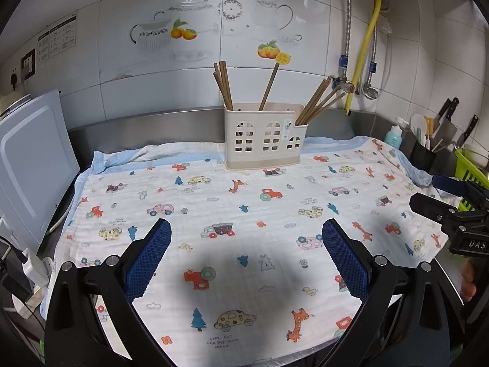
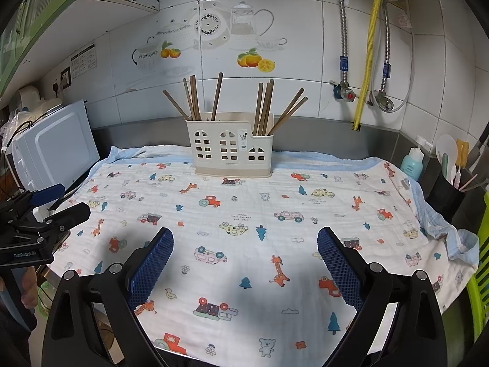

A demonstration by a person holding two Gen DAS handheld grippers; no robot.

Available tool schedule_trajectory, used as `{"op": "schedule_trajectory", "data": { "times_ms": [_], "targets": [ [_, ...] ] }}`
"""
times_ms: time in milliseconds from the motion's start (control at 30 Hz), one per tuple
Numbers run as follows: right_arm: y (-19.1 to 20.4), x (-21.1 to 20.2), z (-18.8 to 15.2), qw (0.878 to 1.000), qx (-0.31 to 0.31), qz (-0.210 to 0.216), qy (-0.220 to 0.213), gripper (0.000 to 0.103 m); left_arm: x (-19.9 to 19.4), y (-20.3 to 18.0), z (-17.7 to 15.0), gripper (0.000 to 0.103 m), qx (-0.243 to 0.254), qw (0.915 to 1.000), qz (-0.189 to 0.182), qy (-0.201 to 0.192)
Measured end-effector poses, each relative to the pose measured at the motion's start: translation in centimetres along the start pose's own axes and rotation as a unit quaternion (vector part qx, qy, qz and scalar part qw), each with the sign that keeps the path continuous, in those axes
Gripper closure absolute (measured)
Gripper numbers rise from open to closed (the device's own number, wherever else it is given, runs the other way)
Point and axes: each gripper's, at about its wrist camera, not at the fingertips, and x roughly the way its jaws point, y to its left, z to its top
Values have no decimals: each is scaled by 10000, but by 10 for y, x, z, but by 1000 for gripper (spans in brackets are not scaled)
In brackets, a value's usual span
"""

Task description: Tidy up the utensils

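A cream plastic utensil caddy [image 1: 264, 136], its walls pierced with arched, window-shaped cutouts, stood at the back edge of the stainless-steel counter [image 1: 171, 119] on a soft, crinkled muslin cloth [image 1: 232, 214] printed with cars, giraffes and small trees. Slim brown wooden chopsticks [image 1: 224, 84] rose from its compartments, a cluster leaning in the taller left section, one upright near the middle and several fanned out of the lower right pocket. The left gripper [image 1: 246, 229] hovered over the front half of the cloth with its jaws spread wide, holding nothing; its fingers [image 1: 149, 257] were faced with blue, grid-textured pads on black frames. The right gripper [image 2: 245, 238] matched it, jaws wide apart and empty above the cloth, touching nothing. Each showed in the other's camera at the counter's side edge. A white, round-cornered microwave oven [image 2: 58, 143] sat off the left edge of the cloth, while a black cup [image 2: 444, 194] of kitchen tools and a teal pump bottle [image 2: 412, 160] stood at the right back corner. Glossy white tiles [image 2: 305, 30] with teapot and orange decals lined the wall.
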Motion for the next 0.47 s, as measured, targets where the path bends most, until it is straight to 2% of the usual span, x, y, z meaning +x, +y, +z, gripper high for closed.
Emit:
{"op": "schedule_trajectory", "data": {
  "times_ms": [467],
  "targets": [
    [0,0,0,10000,3,-7,-11,11,2,2,1,5,25,9999,102,51]
  ]
}}
